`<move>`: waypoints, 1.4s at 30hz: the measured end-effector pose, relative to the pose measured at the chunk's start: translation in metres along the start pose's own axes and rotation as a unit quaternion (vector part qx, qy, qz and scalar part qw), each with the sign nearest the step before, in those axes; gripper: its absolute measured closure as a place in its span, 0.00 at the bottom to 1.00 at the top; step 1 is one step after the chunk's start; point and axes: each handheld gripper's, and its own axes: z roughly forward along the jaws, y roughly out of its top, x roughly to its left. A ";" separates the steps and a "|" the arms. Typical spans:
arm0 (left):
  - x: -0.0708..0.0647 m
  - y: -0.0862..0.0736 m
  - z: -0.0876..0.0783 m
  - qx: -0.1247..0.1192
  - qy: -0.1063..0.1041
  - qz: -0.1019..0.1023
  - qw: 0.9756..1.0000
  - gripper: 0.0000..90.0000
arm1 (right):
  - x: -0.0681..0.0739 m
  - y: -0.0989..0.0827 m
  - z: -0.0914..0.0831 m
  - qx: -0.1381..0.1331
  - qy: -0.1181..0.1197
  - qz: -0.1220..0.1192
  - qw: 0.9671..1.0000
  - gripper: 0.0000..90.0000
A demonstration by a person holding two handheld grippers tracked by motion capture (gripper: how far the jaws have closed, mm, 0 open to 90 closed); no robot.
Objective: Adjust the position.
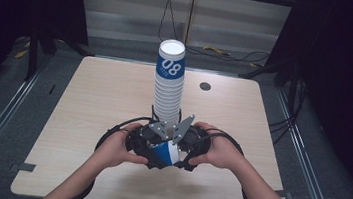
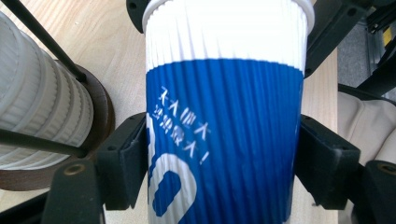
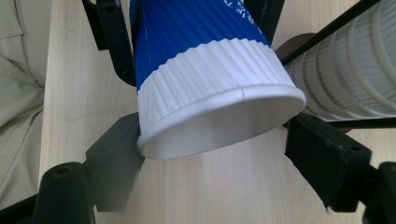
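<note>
A ribbed paper cup (image 1: pixel 166 151), blue with a white band at its rim, lies on its side just above the table, held between both grippers. My left gripper (image 2: pixel 222 163) is shut on the cup (image 2: pixel 224 116), its pads pressing the blue body from both sides. My right gripper (image 3: pixel 217 130) faces the cup's open mouth (image 3: pixel 205 60), and its pad tips touch the white rim on either side. In the high view the left gripper (image 1: pixel 142 143) and the right gripper (image 1: pixel 187 146) meet near the table's front middle, a hand on each.
A tall stack of the same cups (image 1: pixel 168 83) stands just behind the grippers in a holder with black rods and a round brown base (image 2: pixel 100 121). The wooden table (image 1: pixel 104 96) has a small black round plug (image 1: pixel 205 86) at the back. Dark floor and cables surround it.
</note>
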 end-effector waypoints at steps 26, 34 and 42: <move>0.009 -0.023 -0.016 -0.054 0.017 -0.008 0.998 0.30 | -0.004 -0.021 0.004 -0.044 -0.007 0.042 0.998 0.16; 0.014 -0.034 -0.017 -0.084 0.015 -0.022 0.996 0.30 | -0.003 -0.032 0.002 -0.108 0.002 0.078 0.991 0.16; 0.015 -0.041 -0.017 -0.111 0.006 -0.032 0.993 0.29 | -0.002 -0.036 0.003 -0.150 0.011 0.096 0.984 0.16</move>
